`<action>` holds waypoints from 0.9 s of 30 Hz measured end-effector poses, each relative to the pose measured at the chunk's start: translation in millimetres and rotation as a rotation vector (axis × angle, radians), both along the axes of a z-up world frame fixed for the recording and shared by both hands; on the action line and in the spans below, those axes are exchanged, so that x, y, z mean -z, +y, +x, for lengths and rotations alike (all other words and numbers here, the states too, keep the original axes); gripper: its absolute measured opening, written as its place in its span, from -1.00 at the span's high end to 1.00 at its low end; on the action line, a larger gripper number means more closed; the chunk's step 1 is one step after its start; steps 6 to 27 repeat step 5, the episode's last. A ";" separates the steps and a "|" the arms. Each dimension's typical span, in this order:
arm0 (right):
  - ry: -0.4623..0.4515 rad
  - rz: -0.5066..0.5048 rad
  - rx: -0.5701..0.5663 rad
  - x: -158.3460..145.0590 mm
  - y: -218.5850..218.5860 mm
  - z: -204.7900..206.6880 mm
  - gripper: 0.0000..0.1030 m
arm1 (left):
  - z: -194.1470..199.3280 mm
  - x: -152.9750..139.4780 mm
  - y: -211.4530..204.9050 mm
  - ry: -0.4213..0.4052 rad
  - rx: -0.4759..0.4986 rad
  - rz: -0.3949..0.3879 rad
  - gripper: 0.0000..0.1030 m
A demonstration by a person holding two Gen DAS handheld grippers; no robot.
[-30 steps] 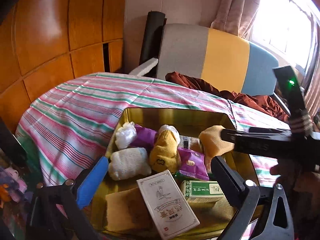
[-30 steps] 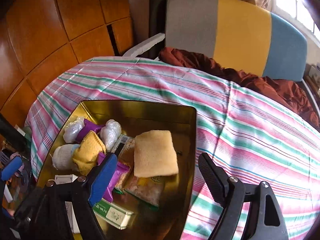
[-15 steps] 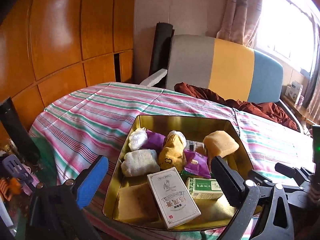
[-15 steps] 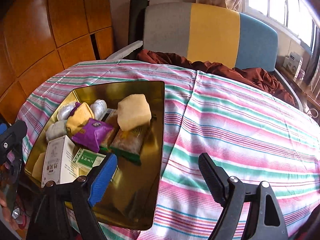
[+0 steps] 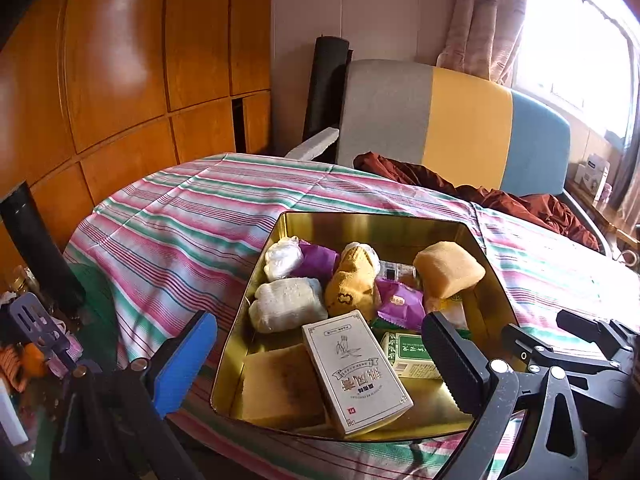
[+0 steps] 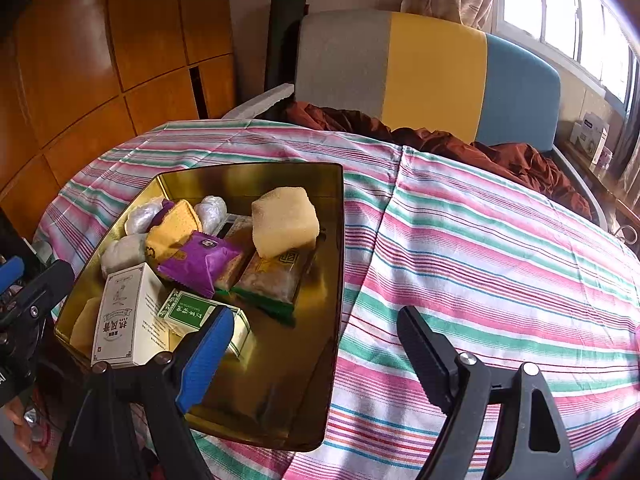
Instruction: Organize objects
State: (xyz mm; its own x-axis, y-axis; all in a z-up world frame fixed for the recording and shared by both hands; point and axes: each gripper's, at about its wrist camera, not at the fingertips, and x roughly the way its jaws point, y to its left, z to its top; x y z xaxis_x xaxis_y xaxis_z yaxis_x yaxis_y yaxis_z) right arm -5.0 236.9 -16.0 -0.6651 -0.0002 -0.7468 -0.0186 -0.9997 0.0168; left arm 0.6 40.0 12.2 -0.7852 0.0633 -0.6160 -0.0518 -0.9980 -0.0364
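- A gold tin (image 5: 256, 312) sits on the striped cloth (image 5: 180, 232) of the desk, in the lower middle of the left view.
- Inside the tin are a yellow sponge (image 5: 448, 272), a white box (image 5: 356, 368), a green box (image 5: 408, 356), a purple packet (image 5: 400, 304), a yellow sock (image 5: 352, 288) and a white sock (image 5: 286, 304).
- In the right view the yellow sponge (image 6: 284, 222) lies on top of a brown snack pack (image 6: 272, 276).
- The left gripper (image 5: 320, 360) has its fingers spread wide and holds nothing.
- The right gripper (image 6: 316, 348) also has its fingers spread and holds nothing.
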 end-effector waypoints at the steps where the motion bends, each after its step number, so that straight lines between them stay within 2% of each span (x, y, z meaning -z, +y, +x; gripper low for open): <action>1: 0.002 0.003 0.000 -0.2 -1.0 0.5 -0.65 | -0.2 0.3 -1.5 0.002 0.001 0.010 -0.99; 27: 0.006 0.008 -0.004 -0.8 -3.7 1.2 -0.65 | 0.0 0.7 -4.2 0.005 -0.007 0.022 -0.99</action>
